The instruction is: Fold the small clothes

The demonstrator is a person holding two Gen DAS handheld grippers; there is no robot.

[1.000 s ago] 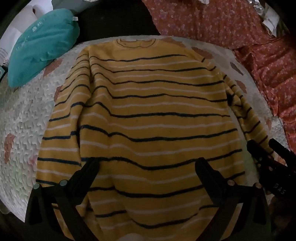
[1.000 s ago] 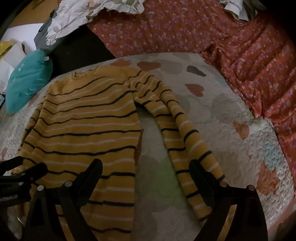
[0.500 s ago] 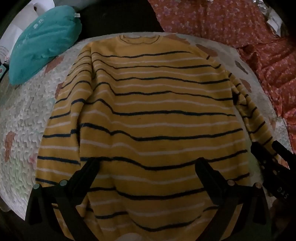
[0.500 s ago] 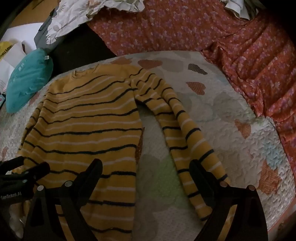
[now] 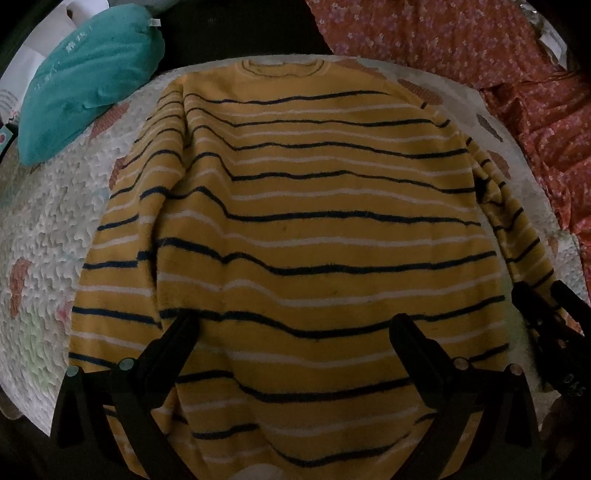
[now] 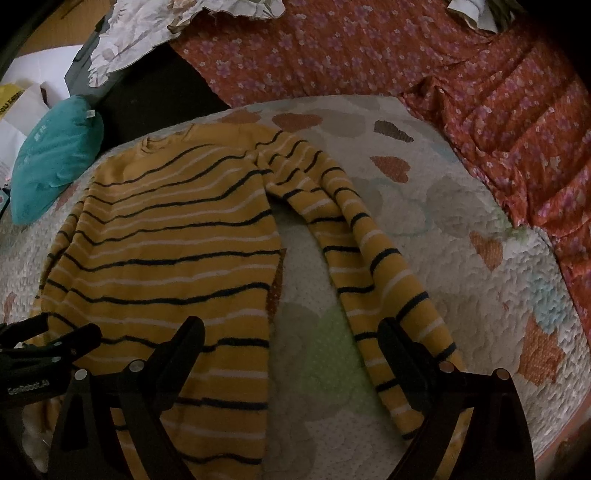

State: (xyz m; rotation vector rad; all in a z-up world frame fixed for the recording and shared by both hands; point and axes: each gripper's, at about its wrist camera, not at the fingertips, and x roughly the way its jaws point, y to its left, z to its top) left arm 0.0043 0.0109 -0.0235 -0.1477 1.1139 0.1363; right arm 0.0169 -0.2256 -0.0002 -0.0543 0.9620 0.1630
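Note:
A yellow sweater with dark and white stripes lies flat on the quilt, collar at the far end. It also shows in the right wrist view, with its right sleeve stretched out toward me. My left gripper is open and empty above the sweater's lower body. My right gripper is open and empty above the gap between body and sleeve, its right finger over the sleeve's cuff end. Each gripper shows at the edge of the other's view.
A pale quilt with heart patches covers the bed. A teal cushion lies at the far left. Red flowered cloth lies along the far and right sides. Papers and a crumpled cloth sit at the far left.
Both grippers have drawn back a little toward me, so the sweater sits slightly lower in both views. Jaws stay open. The sweater has not moved.

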